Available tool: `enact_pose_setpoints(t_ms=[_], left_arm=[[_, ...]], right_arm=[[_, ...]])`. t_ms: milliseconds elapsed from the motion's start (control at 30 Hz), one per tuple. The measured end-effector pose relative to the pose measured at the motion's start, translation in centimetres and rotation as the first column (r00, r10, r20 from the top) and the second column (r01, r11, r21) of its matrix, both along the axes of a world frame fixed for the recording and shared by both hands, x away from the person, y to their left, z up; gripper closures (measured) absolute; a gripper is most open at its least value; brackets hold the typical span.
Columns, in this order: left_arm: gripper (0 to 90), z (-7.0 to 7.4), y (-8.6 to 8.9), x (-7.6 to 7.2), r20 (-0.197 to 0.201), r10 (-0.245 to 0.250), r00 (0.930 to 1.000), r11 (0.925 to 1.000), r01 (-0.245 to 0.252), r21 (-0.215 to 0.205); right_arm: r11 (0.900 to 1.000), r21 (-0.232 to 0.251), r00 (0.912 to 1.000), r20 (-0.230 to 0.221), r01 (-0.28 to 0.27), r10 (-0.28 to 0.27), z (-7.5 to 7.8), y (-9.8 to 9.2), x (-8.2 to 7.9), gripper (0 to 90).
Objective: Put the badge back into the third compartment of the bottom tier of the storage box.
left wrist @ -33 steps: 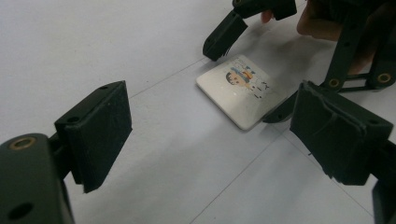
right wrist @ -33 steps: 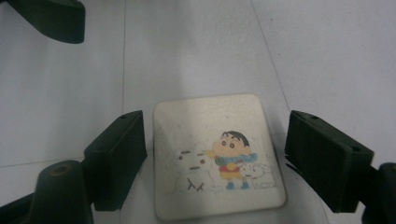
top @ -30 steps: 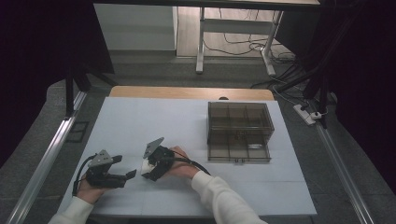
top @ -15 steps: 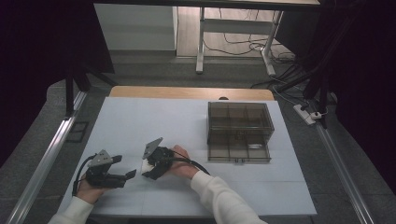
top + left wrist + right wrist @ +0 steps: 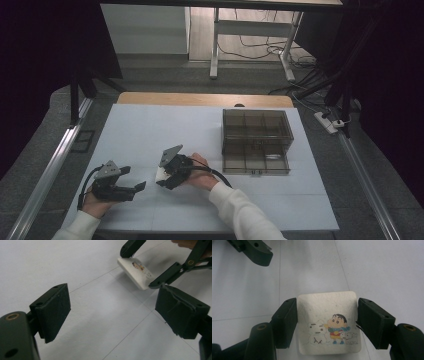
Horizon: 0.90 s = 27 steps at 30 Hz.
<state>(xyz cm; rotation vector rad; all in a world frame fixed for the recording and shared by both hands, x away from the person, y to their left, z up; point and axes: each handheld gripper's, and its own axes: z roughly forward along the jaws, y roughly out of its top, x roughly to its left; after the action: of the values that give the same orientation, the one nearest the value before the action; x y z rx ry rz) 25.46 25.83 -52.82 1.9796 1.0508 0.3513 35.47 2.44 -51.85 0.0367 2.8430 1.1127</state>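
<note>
The white table (image 5: 150, 125) sits in a dark room. The right gripper (image 5: 327, 322) still squeezes the small white cartoon pack (image 5: 328, 315); the left gripper (image 5: 112, 312) stays wide open near the table's front edge.

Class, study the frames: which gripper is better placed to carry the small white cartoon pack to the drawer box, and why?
Right. The right gripper already clamps the white pack and sits nearer the drawer box; the left gripper is open, holding nothing.

No words, numbers or brand marks can be read anywhere. The white tissue pack (image 5: 328, 322), low in the middle of the right gripper view, carries only a cartoon drawing of a child, a snowman and a small dog, with no lettering.
</note>
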Motion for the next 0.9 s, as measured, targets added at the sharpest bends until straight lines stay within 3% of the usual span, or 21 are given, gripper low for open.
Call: enact_pose_setpoints(t_ms=[233,533,900], left_arm=[[12.6,0.0,0.0,0.0,0.001,0.001,1.0000,1.0000,-0.001,0.001],[12.6,0.0,0.0,0.0,0.000,0.002,1.0000,1.0000,-0.002,0.003],[12.6,0.0,-0.1,0.1,-0.001,0.001,1.0000,1.0000,-0.001,0.009]], right_arm=[[1.000,0.018,0.9996,0.019,0.019,-0.019,0.7,-1.4,0.0,33.3],[0.999,0.000,0.9971,0.065,0.040,-0.040,1.5,-3.3,-0.2,33.3],[0.994,0.048,0.9930,0.065,0.096,-0.099,2.6,-6.6,-0.8,33.3]])
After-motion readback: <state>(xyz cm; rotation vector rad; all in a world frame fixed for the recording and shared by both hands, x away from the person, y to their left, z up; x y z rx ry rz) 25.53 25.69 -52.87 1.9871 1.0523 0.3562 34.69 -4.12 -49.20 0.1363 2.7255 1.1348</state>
